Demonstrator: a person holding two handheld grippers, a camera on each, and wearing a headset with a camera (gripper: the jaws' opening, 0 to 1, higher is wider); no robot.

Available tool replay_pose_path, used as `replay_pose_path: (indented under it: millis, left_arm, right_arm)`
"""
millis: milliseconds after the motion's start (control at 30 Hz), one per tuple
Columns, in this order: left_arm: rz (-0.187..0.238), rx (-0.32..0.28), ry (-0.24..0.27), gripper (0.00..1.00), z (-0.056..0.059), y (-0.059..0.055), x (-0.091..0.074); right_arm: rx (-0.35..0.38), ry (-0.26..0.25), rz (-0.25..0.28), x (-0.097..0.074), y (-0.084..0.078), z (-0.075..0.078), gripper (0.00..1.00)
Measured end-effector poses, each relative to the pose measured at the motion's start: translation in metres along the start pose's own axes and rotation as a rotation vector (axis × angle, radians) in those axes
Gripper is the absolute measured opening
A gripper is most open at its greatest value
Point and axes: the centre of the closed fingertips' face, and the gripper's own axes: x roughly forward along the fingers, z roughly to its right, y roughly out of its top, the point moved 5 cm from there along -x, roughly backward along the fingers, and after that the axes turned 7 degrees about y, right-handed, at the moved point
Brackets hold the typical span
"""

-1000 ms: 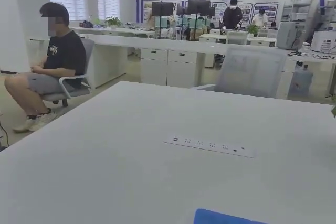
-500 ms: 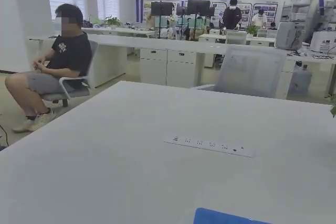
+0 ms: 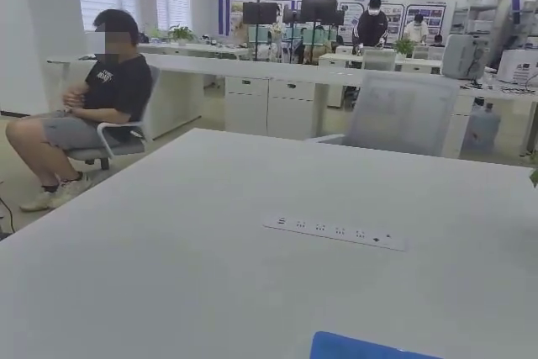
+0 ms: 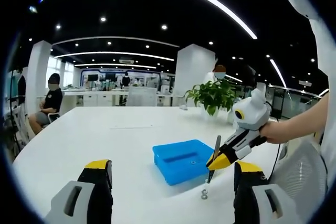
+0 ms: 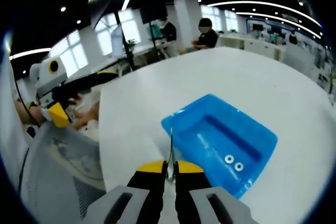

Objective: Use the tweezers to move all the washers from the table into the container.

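The right gripper is pinching the tweezers between jaws drawn narrow around their handle end, so the thin blades are running straight forward past its tips. In the left gripper view the right gripper is reaching in from the right with the tweezers standing nearly upright, points down. They are hanging just above a lone washer that is lying flat on the white surface.

That washer is sitting just beside the near edge of the blue container, on the person's side of it. From the tweezer points it is lying almost directly below and a touch nearer. I cannot tell whether the points are touching it yet.

In the right gripper view two washers are already resting inside the container, toward its right end.

The left gripper is holding nothing, its jaws spread wide, and it is hanging back behind the washer. The right gripper is plainly the nearer one, so the pick looks to be a short drop, followed by a brief carry away from the person over the container's rim.
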Motion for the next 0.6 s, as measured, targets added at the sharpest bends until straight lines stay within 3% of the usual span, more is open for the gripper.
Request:
replay_pose_path:
  millis: [300, 600]
  left_arm:
    - [0.006, -0.02, 0.003, 0.99, -0.002, 0.0, 0.0]
    - [-0.001, -0.028, 0.004, 0.98, -0.003, -0.001, 0.001]
  right_arm:
    - [0.019, -0.001, 0.054, -0.017, 0.016, -0.004, 0.03]
    - [-0.005, -0.033, 0.089, -0.035, 0.037, 0.006, 0.03]
